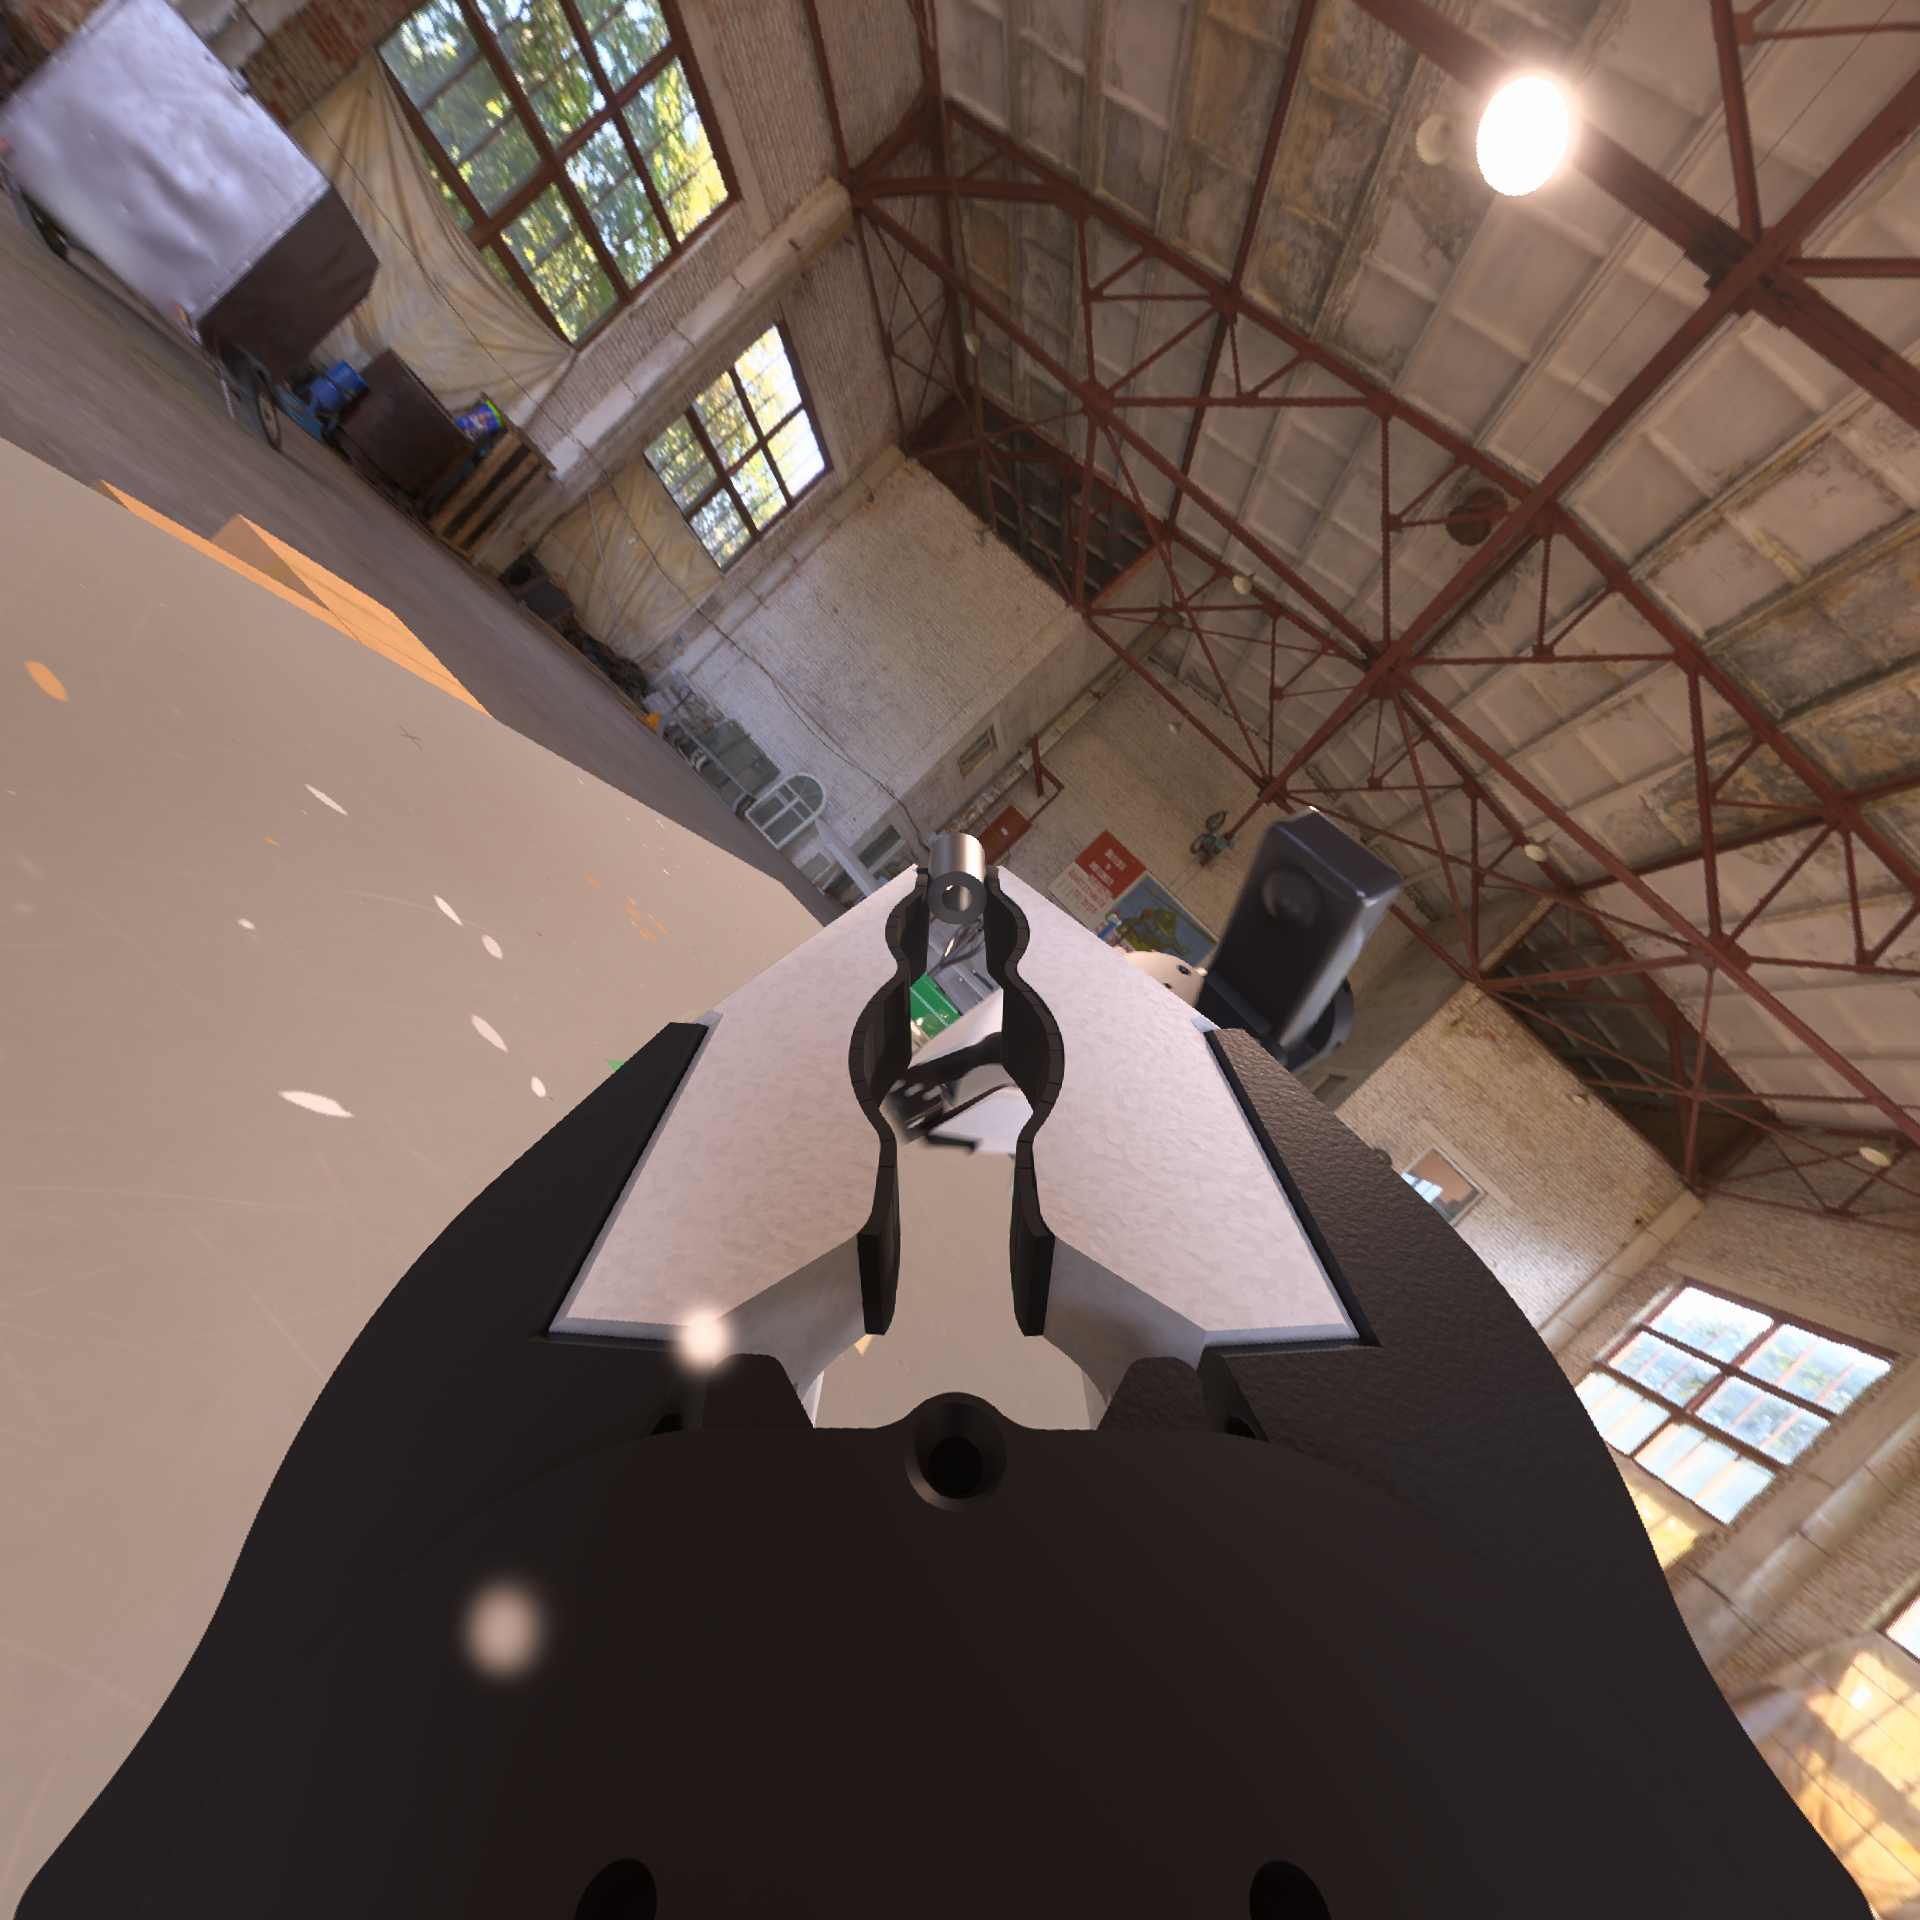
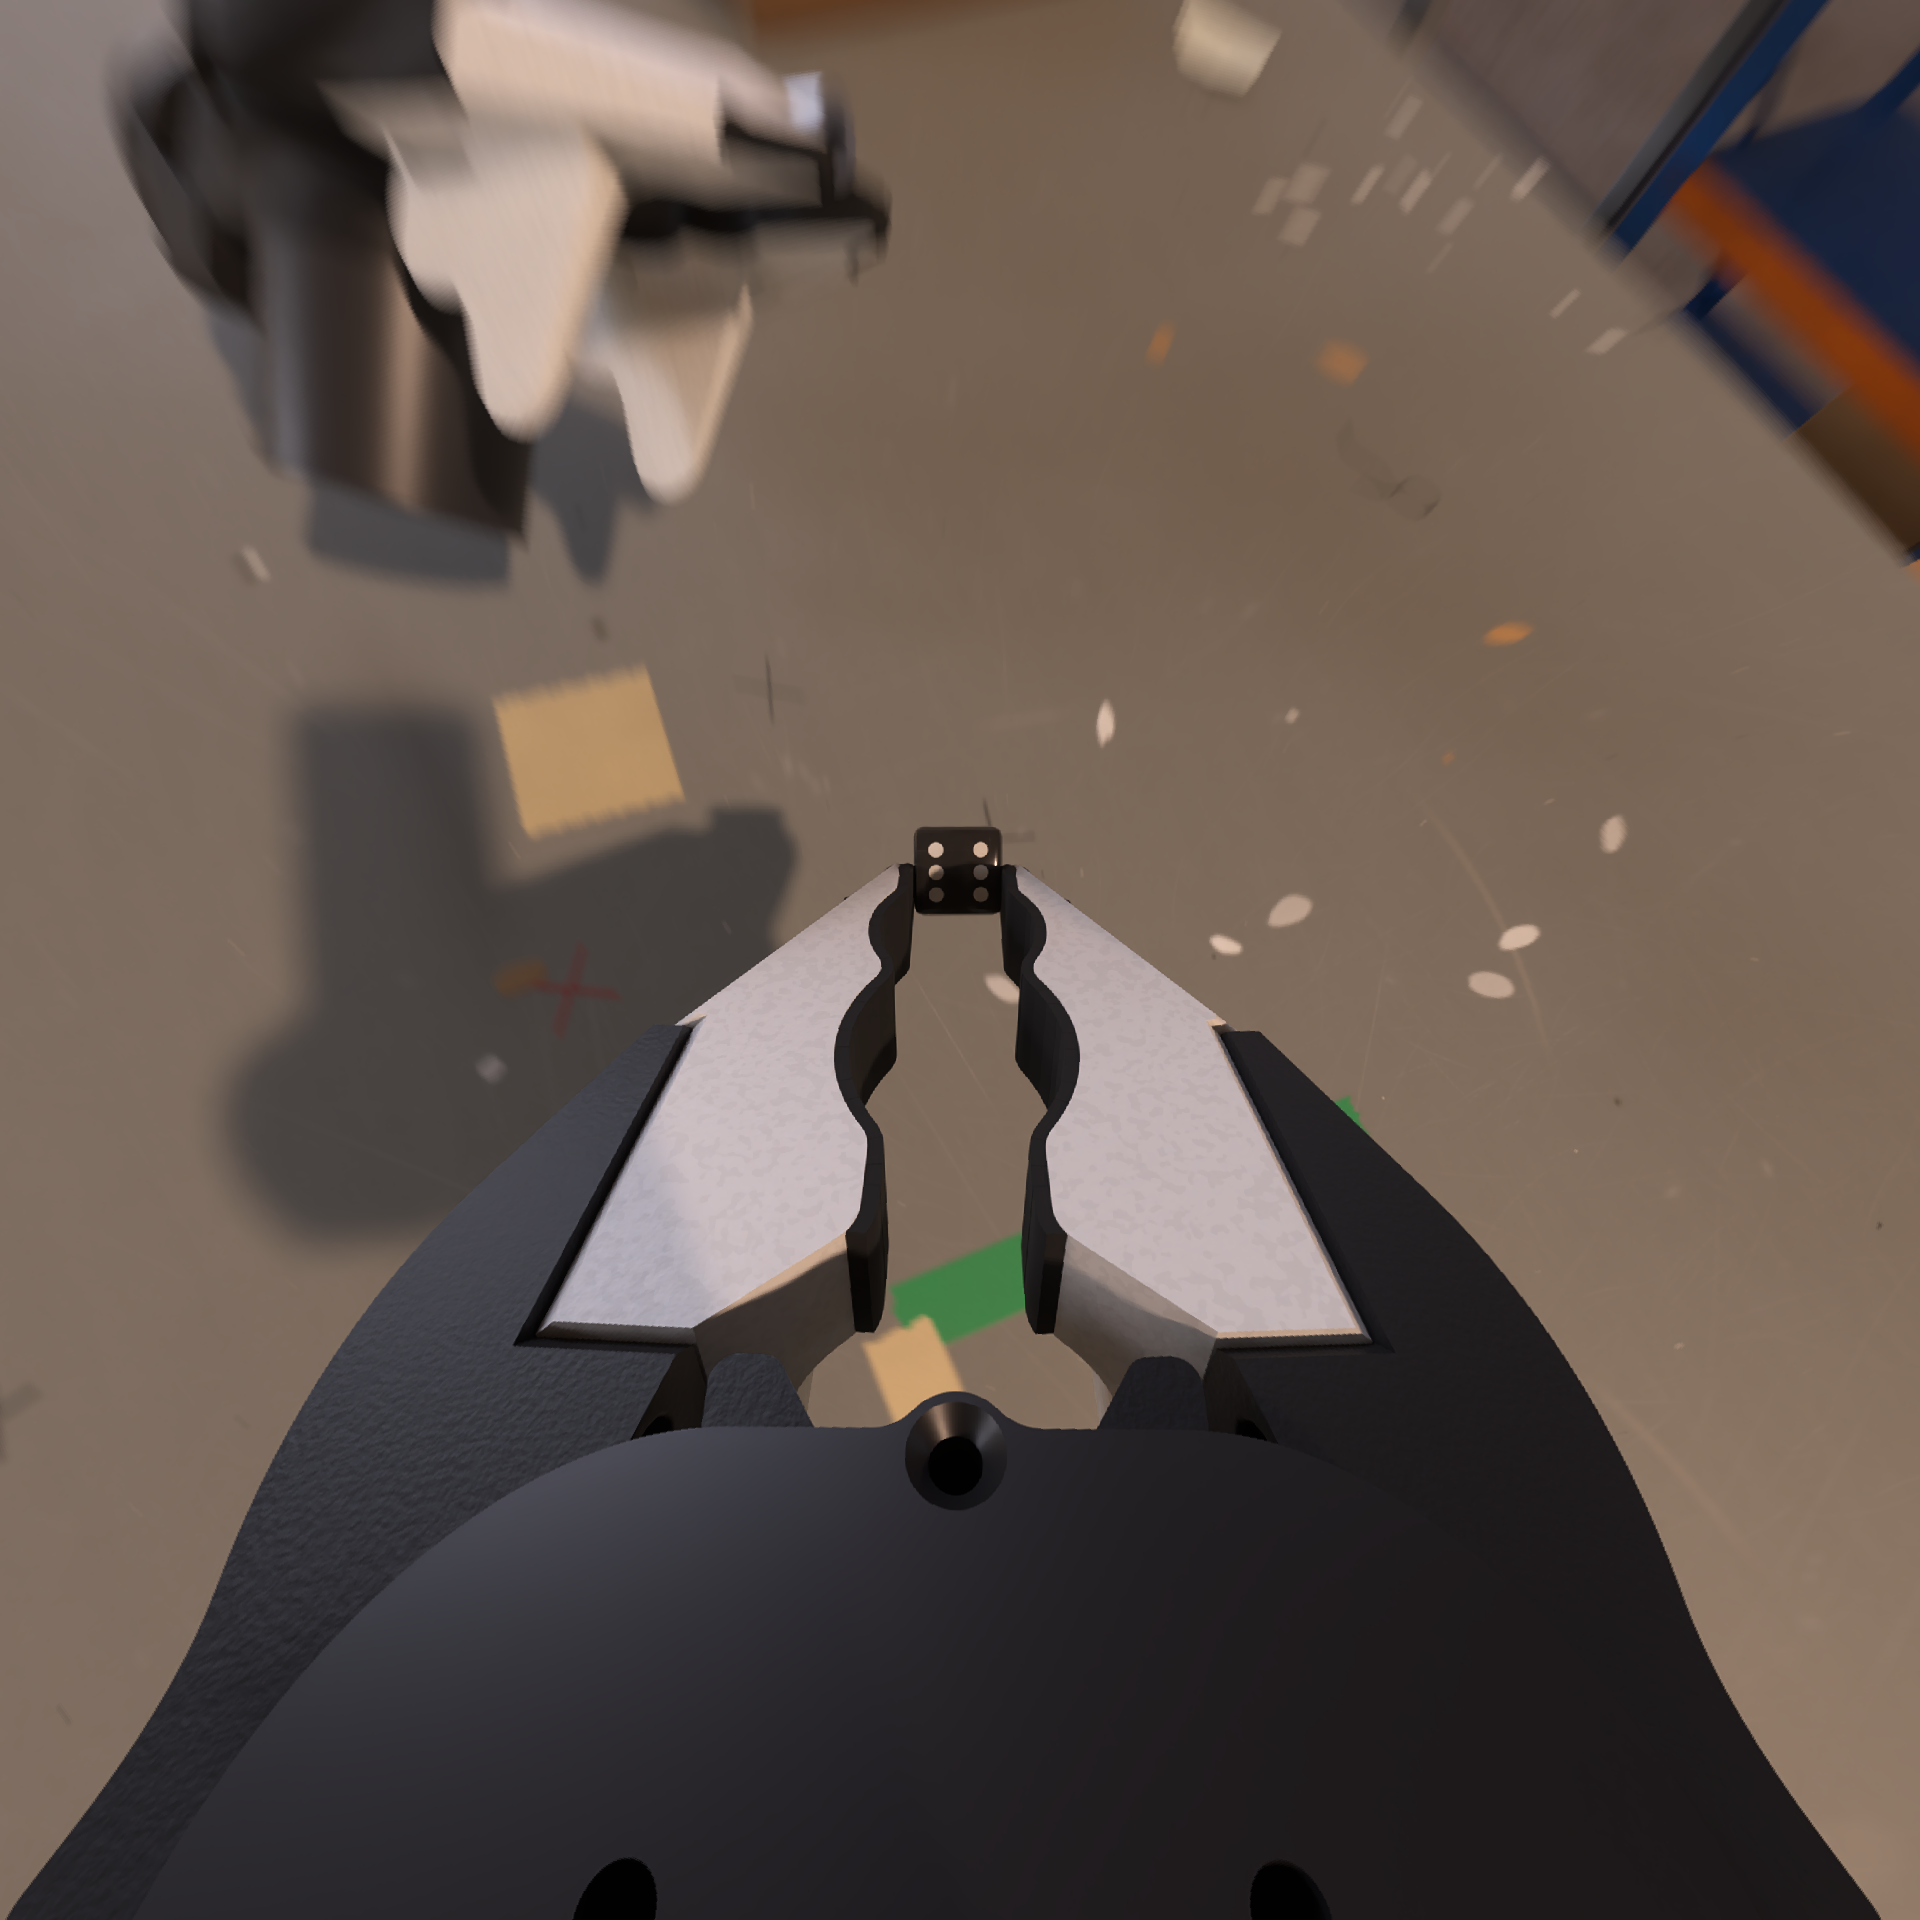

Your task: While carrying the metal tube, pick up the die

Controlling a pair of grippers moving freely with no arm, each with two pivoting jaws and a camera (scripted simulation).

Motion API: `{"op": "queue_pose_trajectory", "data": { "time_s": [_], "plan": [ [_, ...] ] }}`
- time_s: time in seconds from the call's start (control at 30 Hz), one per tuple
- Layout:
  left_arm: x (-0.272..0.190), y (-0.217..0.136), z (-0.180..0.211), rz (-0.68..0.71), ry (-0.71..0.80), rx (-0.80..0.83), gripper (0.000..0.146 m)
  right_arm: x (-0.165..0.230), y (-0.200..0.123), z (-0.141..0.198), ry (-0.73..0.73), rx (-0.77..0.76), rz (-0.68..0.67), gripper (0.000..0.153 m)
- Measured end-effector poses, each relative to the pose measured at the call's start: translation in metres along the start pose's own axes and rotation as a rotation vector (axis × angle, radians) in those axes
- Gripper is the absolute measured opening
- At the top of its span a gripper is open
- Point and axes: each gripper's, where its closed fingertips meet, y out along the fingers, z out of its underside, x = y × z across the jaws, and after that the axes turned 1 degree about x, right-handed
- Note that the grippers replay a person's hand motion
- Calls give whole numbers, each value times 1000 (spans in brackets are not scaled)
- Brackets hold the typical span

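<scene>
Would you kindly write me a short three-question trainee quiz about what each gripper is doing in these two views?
1. True or false: the left gripper holds the metal tube at its tips.
2. What does the right gripper hold? A) tape B) die C) nothing
3. Fill in: the die's facing side shows ___ pips.

Key: 1 true; 2 B; 3 six.

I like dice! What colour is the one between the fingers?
The die is black with white dots. It shows best in the right wrist view.
</scene>
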Motion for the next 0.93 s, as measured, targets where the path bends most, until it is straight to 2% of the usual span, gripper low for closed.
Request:
{"op": "queue_pose_trajectory", "data": {
  "time_s": [0.1, 0.17, 0.27, 0.37, 0.47, 0.63, 0.77, 0.83, 0.93],
  "plan": [
    [-1, 4, 7, 13, -4, 35, 9, 14, -35, -15, 120, -229, 41, 16],
    [-2, 7, 12, 20, -12, 63, 9, 34, -51, -12, 184, -290, 12, 16],
    [-1, 11, 22, 26, -29, 110, 9, 61, -62, 7, 233, -259, -17, 16],
    [0, 15, 32, 20, -20, 162, 9, 78, -71, 24, 216, -237, 16, 16],
    [0, 19, 43, 13, 2, 220, 9, 85, -79, 39, 190, -216, 59, 16],
    [-7, 26, 62, 32, 12, 297, 9, 92, -86, 55, 206, -206, 53, 16],
    [-21, 30, 93, 55, -68, 398, 9, 97, -86, 74, 221, -174, 59, 16],
    [-30, 33, 111, 9, -50, 461, 9, 101, -86, 86, 217, -143, 75, 16],
    [-56, 35, 130, 9, -27, 472, 9, 105, -86, 104, 200, -100, 108, 16]
  ]
}}
